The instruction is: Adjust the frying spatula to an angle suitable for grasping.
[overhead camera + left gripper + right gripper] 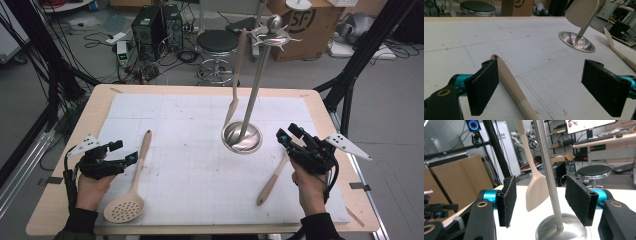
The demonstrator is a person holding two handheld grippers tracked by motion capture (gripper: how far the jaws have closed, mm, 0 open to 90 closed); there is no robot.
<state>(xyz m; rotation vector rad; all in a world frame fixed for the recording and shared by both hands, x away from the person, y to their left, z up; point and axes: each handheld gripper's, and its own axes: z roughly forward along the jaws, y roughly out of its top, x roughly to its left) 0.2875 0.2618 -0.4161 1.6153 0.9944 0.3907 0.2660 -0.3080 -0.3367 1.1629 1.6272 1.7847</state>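
Both grippers open, empty: left gripper (pixel 131 159) beside skimmer (pixel 131 187) handle, right gripper (pixel 281 135) at the stand's (pixel 242 136) 3 o'clock. Risk: right jaws may bump the stand, swinging the hung spatula (pixel 236 80) off; the spoon (pixel 272 180) lies near.

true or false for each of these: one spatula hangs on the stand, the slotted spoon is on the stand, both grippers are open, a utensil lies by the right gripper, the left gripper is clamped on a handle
1. One spatula hangs on the metal stand. True.
2. The slotted spoon is on the stand. False: it lies flat on the white mat, beside the left gripper.
3. Both grippers are open. True: the right gripper also has its jaws apart.
4. A utensil lies by the right gripper. True: it rests on the mat beside that hand.
5. The left gripper is clamped on a handle. False: the spoon's handle lies between its jaws, which stand wide apart.
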